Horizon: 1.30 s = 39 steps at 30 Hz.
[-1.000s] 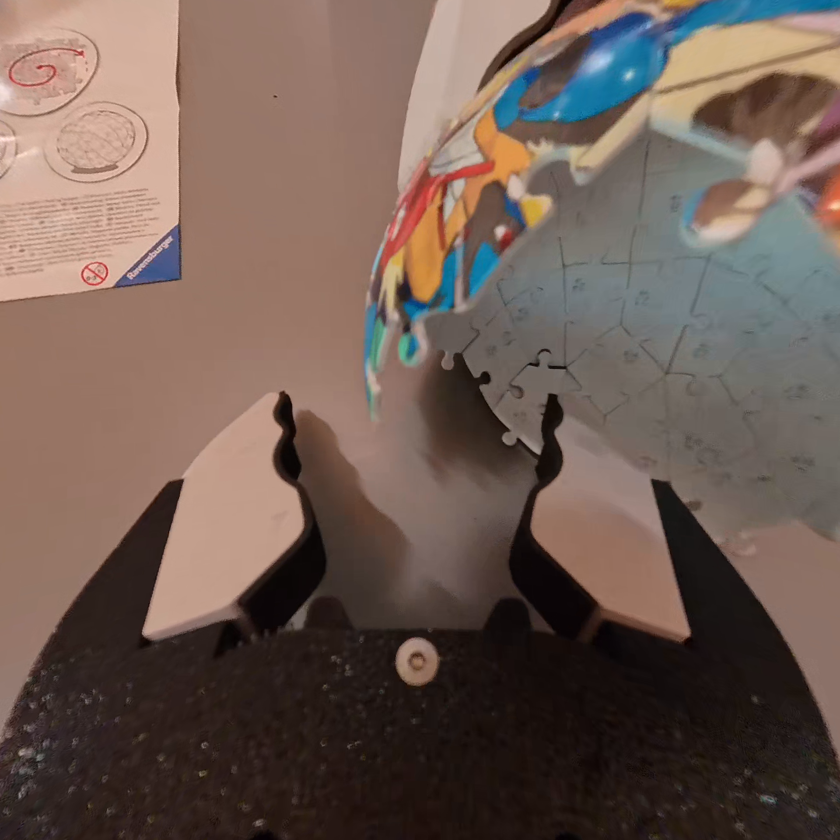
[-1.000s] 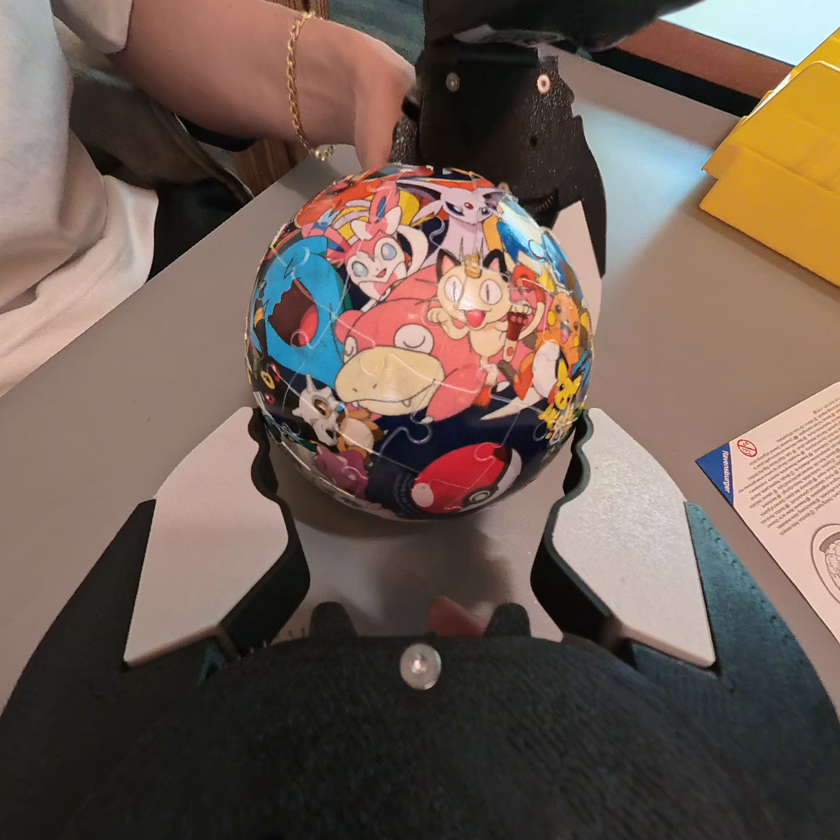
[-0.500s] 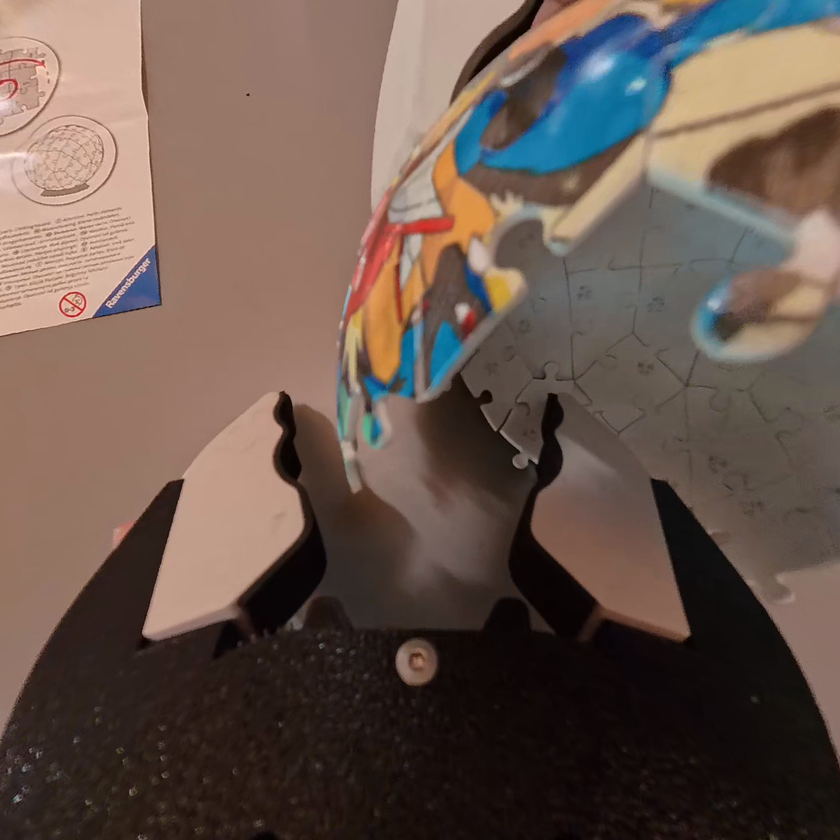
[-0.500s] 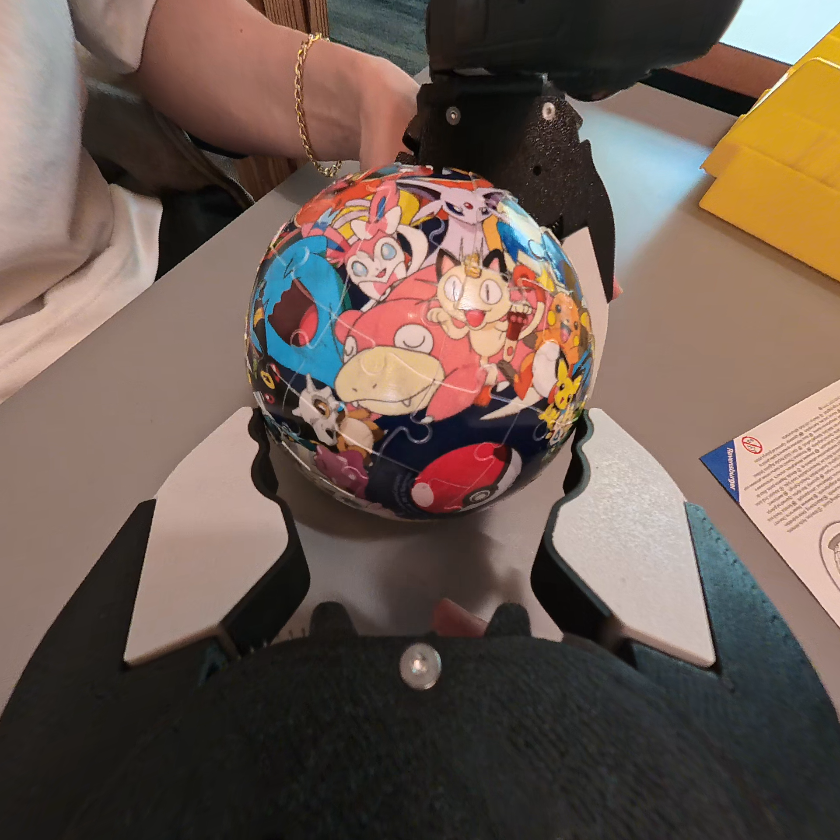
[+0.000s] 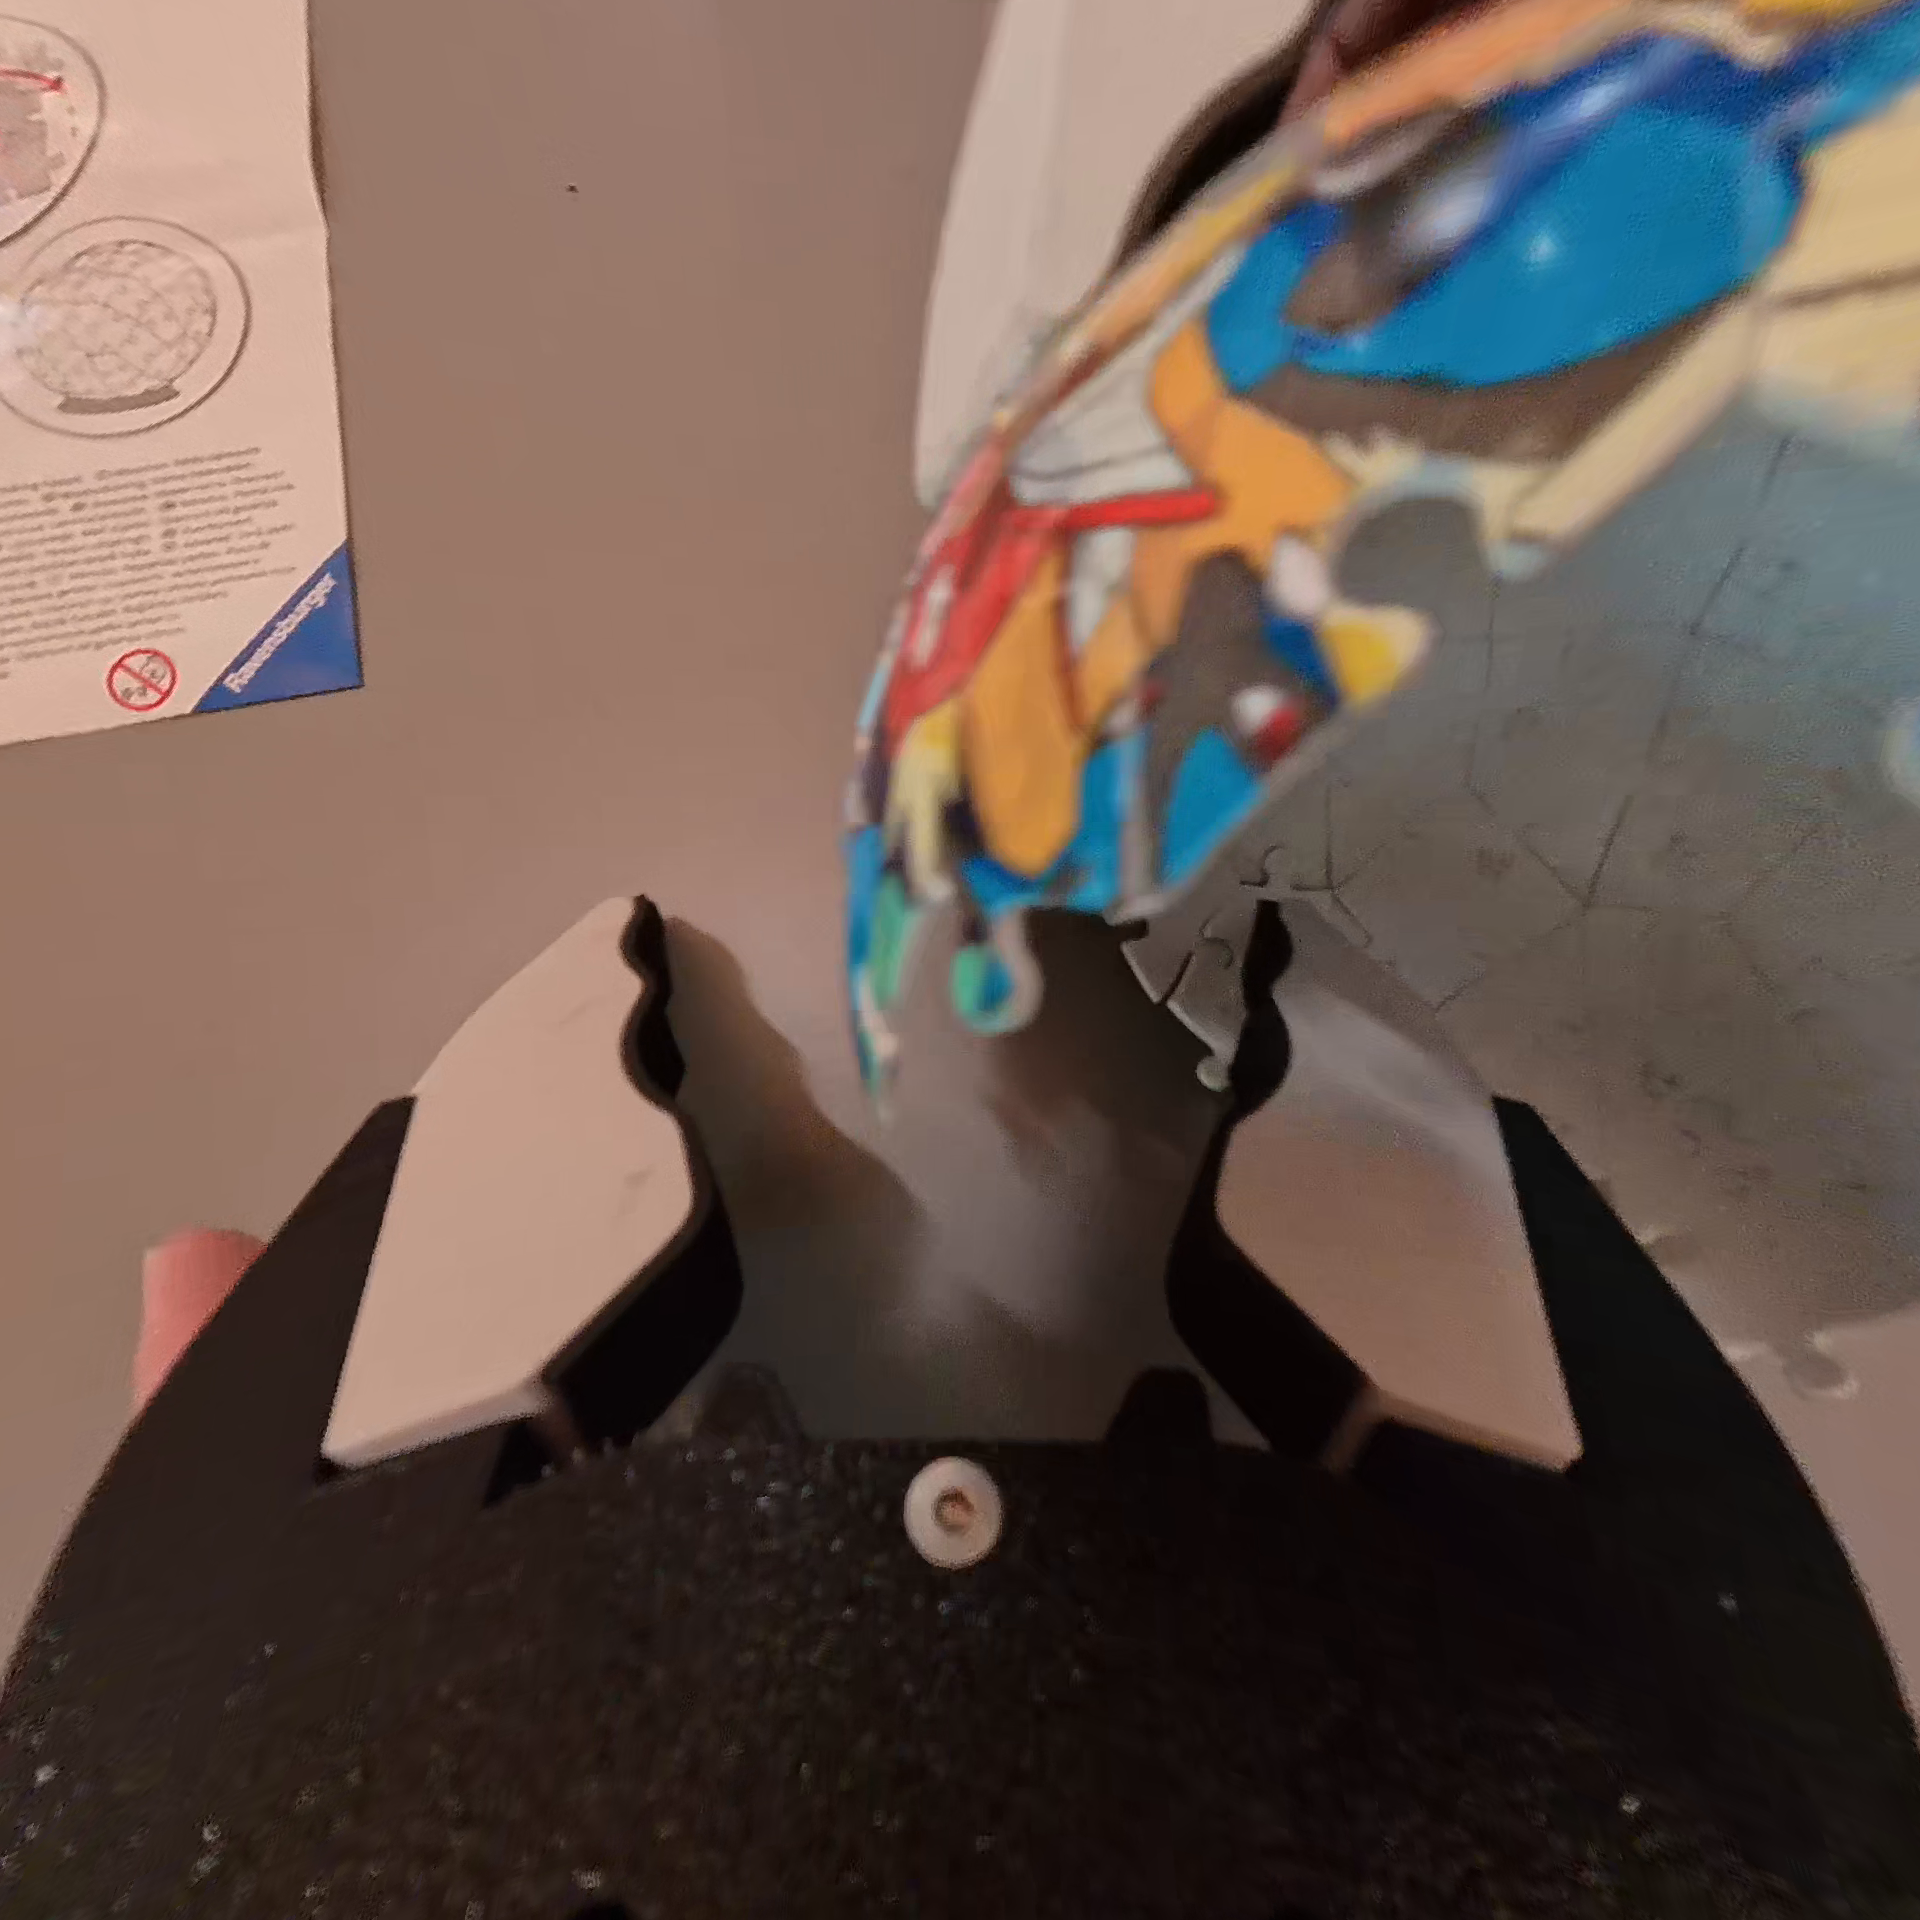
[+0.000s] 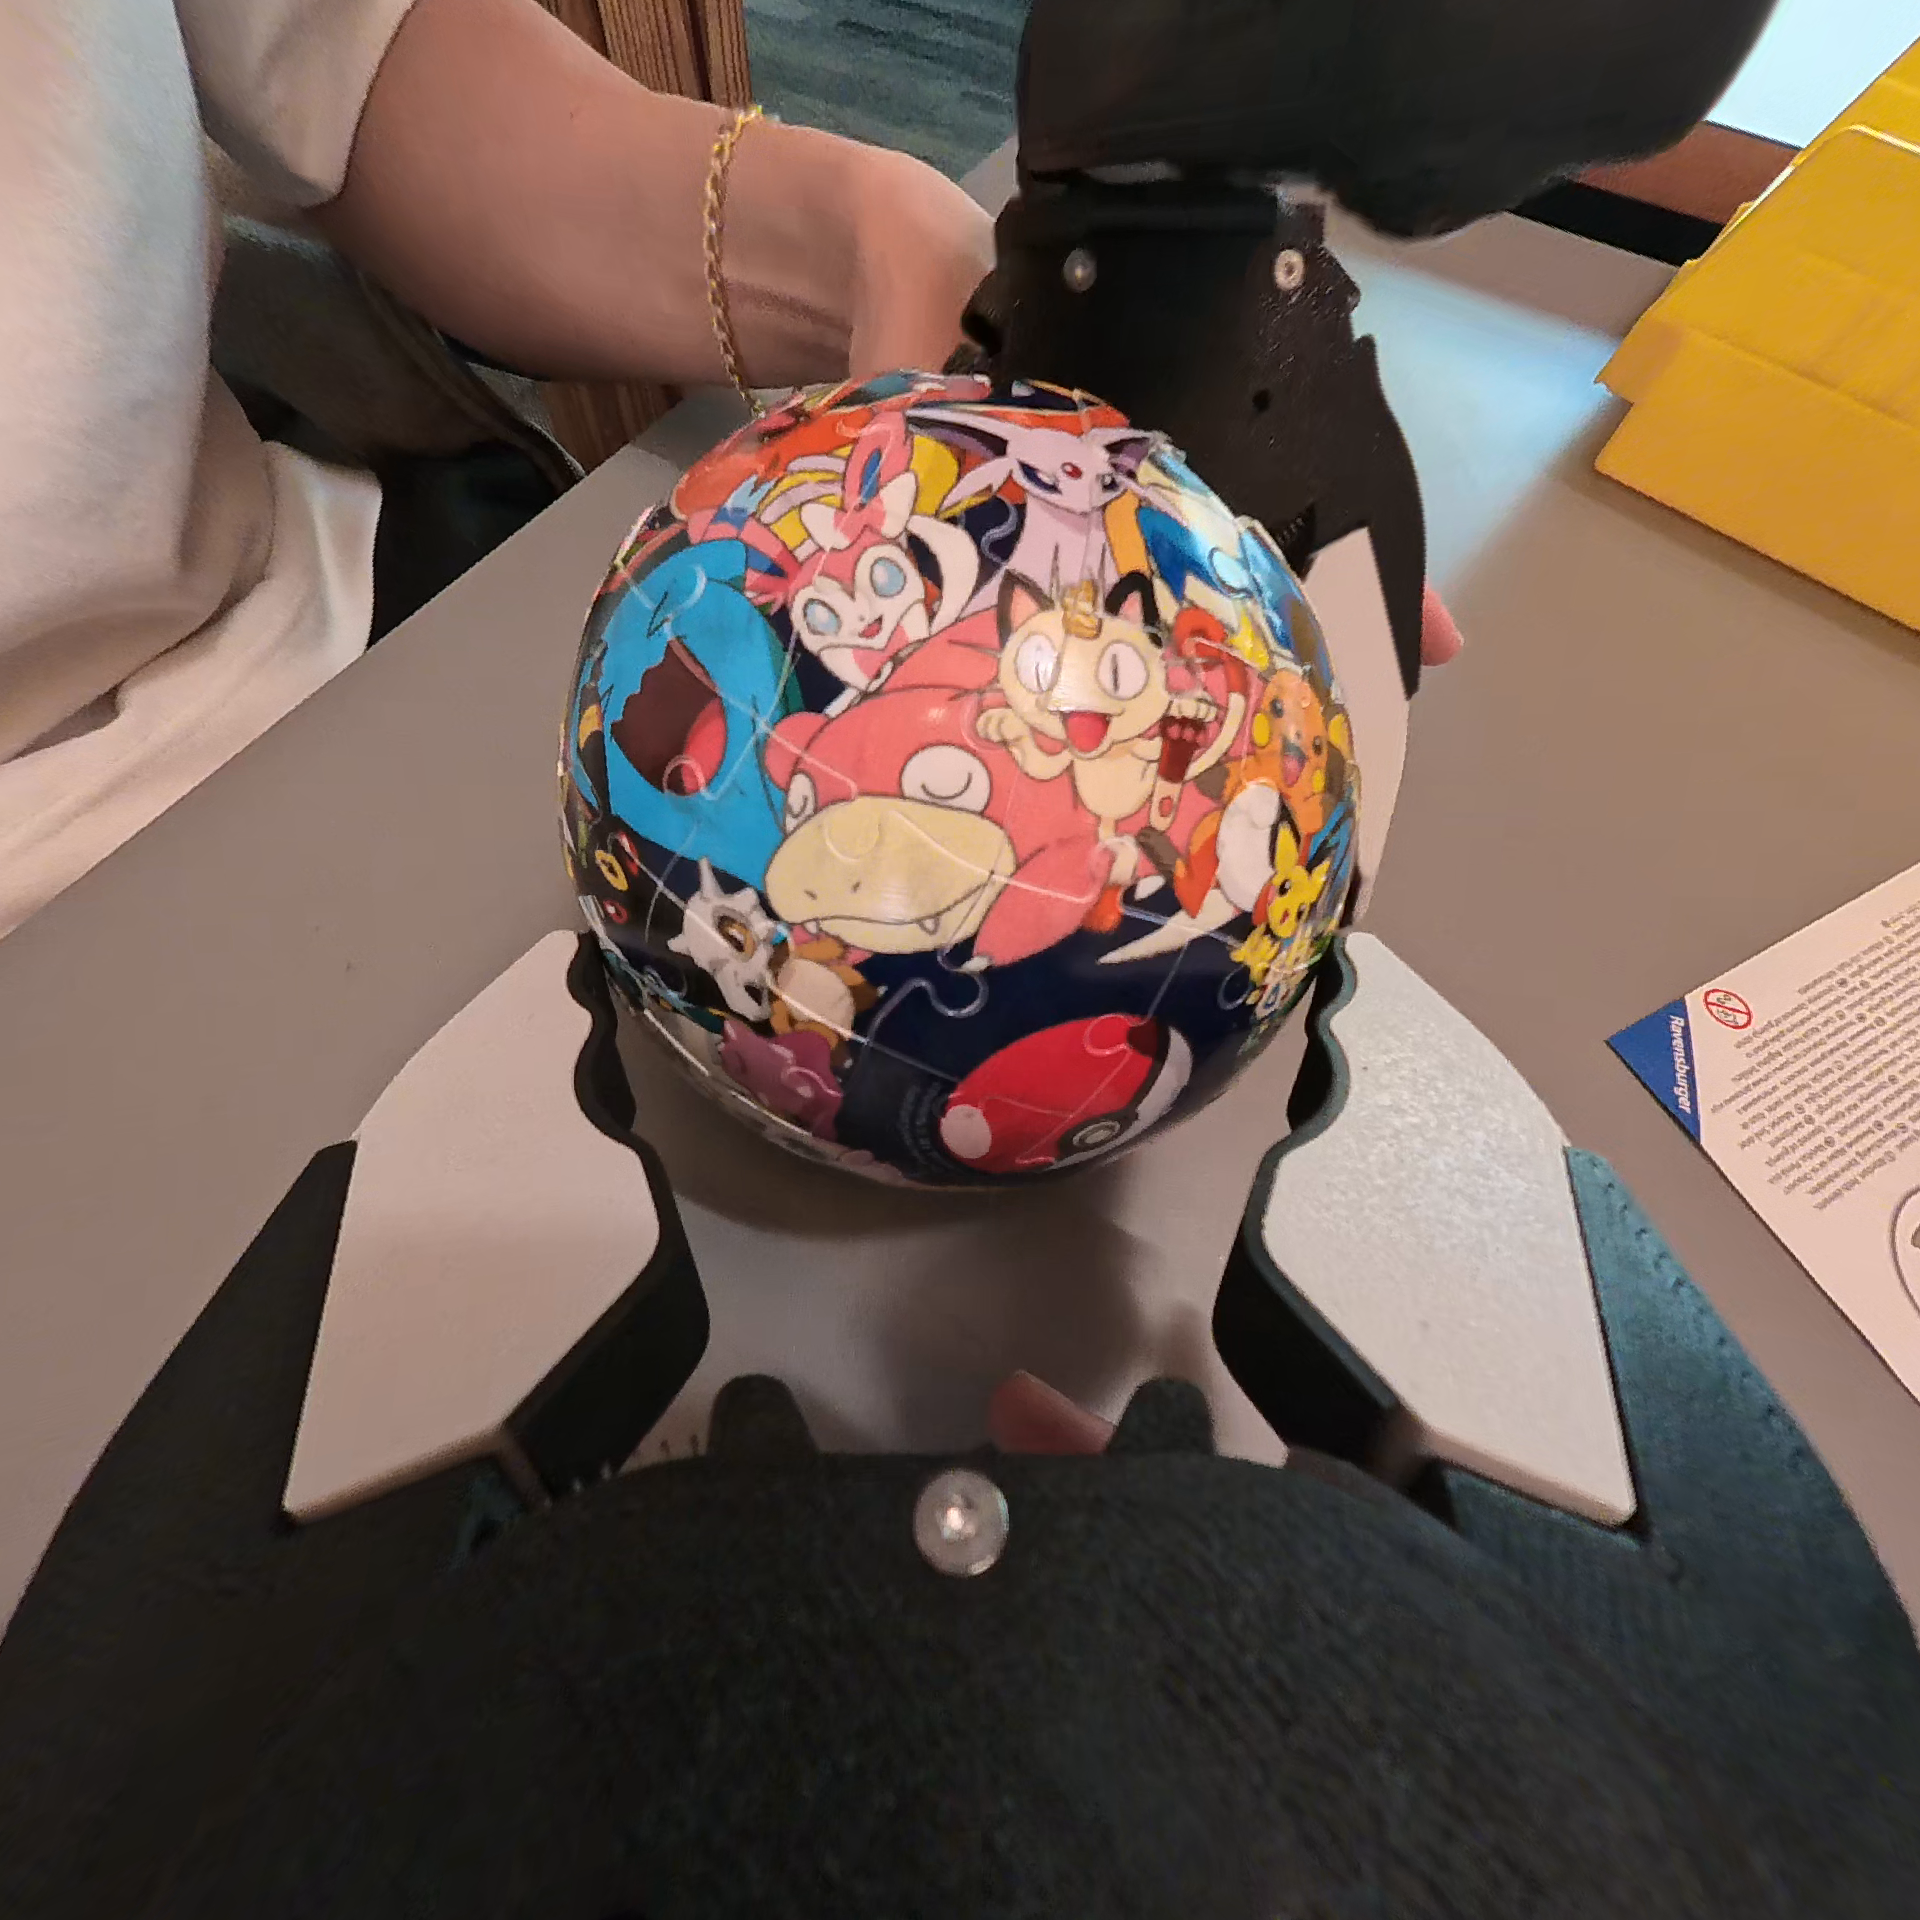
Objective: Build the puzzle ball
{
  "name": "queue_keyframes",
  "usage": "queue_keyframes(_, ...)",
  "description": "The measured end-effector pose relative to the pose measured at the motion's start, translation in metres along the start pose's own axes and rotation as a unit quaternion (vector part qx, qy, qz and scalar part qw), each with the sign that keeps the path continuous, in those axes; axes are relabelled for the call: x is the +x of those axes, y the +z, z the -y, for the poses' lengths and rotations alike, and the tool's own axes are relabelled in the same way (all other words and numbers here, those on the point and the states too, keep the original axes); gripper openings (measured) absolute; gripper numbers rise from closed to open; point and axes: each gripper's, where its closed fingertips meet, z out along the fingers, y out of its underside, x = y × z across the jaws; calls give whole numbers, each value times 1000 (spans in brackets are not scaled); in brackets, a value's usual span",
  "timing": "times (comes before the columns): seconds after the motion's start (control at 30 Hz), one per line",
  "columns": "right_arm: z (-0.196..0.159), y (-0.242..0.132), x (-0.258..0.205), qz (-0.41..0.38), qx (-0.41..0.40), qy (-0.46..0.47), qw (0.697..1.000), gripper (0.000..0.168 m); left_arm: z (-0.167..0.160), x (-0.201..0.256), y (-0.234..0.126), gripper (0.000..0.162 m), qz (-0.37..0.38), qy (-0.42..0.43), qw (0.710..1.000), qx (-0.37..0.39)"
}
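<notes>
The puzzle ball (image 6: pixel 961 790) is a glossy sphere of interlocking curved plastic pieces printed with bright cartoon creatures, sitting on the smooth grey tabletop (image 6: pixel 312 831). Being round, it has no long axis; its unfinished side faces away from the right tool (image 6: pixel 956 997), and the left wrist view shows there a jagged-edged opening onto the matt grey, seamed inside of the shell (image 5: pixel 1610 831). The right tool's jaws stand spread, its pale fingers (image 6: pixel 488 1195) flanking the ball's lower sides; contact cannot be told. The left tool (image 5: pixel 951 966) is also spread, empty, just beside the opening's toothed rim. A folded paper instruction sheet (image 6: pixel 1808 1101) lies flat nearby, and yellow bins (image 6: pixel 1787 384) stand farther off.
</notes>
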Motion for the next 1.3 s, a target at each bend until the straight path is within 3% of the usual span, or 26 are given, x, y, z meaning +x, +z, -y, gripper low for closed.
queue_keyframes(0.17, 0, 0, 0, -1, -3, 4, 1000, 125, 27, -11, -24, 97, -32, -75, 989, 127)
queue_keyframes(0.63, 0, 0, 0, -2, 0, 2, 1000, 125, -5, 3, -3, 97, -6, 36, 999, -4)
queue_keyframes(0.77, 0, 0, 1, -2, 0, 3, 1000, 125, -4, 4, -2, 98, -7, 42, 999, -2)
queue_keyframes(0.93, 0, -1, 1, -3, -1, 3, 1000, 125, -5, 16, -2, 75, -49, 46, 998, -4)
queue_keyframes(1.03, -1, -1, 1, -3, -2, 4, 1000, 125, -3, 9, -4, 87, -45, 13, 999, 3)
queue_keyframes(1.17, -1, -1, 1, -4, -5, 2, 1000, 125, 8, -2, -17, 80, -55, -37, 996, 63)
queue_keyframes(1.3, 0, -1, 1, -3, -3, 2, 1000, 125, -2, -1, -14, 82, -33, 0, 999, 28)
